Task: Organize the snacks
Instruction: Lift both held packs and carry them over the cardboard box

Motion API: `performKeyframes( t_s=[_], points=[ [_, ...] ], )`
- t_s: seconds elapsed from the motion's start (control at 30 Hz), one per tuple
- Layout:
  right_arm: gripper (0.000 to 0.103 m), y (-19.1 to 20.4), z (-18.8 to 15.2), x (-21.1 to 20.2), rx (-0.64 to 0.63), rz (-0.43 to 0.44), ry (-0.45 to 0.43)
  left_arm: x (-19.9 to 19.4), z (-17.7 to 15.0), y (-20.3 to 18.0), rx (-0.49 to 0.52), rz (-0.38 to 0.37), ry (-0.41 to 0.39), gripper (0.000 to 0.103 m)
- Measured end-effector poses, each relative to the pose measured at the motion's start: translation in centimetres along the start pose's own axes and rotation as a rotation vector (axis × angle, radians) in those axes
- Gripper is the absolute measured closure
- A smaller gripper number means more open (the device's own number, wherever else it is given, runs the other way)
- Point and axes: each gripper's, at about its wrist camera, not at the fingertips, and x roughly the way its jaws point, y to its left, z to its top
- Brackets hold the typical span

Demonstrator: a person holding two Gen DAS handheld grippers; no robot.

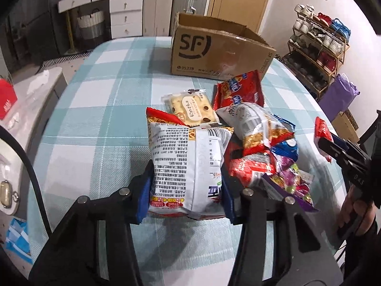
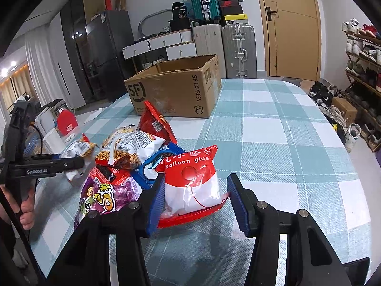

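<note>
Little looks sorted yet: the left tongs (image 1: 187, 186) pinch a white noodle packet (image 1: 188, 164), the right tongs (image 2: 195, 202) stand spread around the balloon-glue packet (image 2: 193, 181), and the snack pile (image 1: 259, 143) lies on the worktop (image 1: 100, 109) before the cardboard box (image 1: 214, 52).

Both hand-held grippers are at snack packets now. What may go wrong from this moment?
1. The left hand-held gripper squeezes the white noodle packet across its puffy middle; the contents may get crushed.
2. The balloon glue packet touches only one finger of the right hand-held gripper, so closing may push it aside.
3. The snack pile overlaps closely; lifting could drag neighbours along the table.
</note>
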Motion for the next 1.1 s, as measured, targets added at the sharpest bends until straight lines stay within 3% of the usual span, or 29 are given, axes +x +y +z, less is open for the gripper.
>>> performKeyframes(
  t_s=[0.57, 1.1],
  points=[
    [0.051, 0.8, 0.7, -1.4, 0.004, 0.072, 0.000, -8.4, 0.5, -2.6, 0.035, 0.006, -0.125, 0.057],
    [0.051, 5.6, 9.7, -11.3, 0.002, 0.274, -0.154, -15.2, 3.5, -2.7, -0.008, -0.078, -0.228, 0.057]
  ],
)
